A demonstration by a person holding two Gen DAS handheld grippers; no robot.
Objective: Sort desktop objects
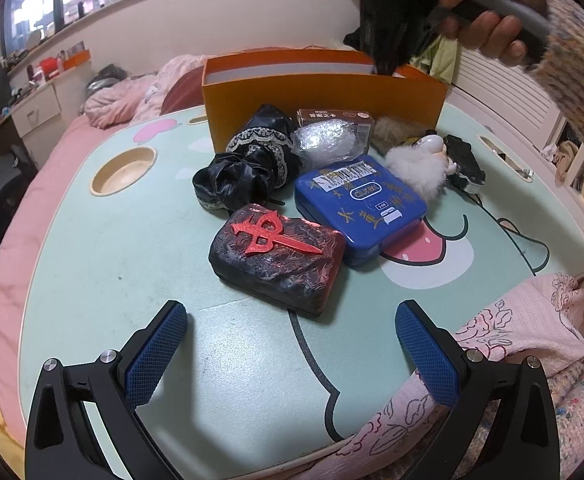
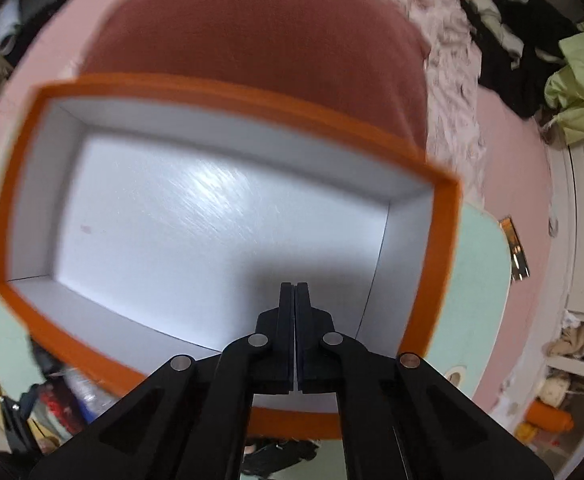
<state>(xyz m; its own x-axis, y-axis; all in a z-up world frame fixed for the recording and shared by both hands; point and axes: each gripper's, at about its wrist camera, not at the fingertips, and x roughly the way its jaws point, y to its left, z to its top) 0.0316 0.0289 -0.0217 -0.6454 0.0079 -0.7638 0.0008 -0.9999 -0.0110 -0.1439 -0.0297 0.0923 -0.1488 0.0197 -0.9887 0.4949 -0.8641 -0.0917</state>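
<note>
Blue-padded left gripper [image 1: 291, 344] open, empty, at near tabletop edge. Mid-table, unsorted: black-red relief block [image 1: 277, 256], blue tin [image 1: 360, 204], black lace fabric [image 1: 247, 164], foil bundle [image 1: 326, 142]. Far edge: orange cardboard box [image 2: 227, 92], interior bare. Right gripper [image 2: 295, 292] closed, empty, above box. Sorting barely begun.

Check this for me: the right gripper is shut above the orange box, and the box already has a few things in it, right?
Not quite. The right gripper is shut above the orange box, but the right wrist view shows only a bare white floor inside: nothing is in it. The left wrist view shows the objects on the table in front of the box.
</note>
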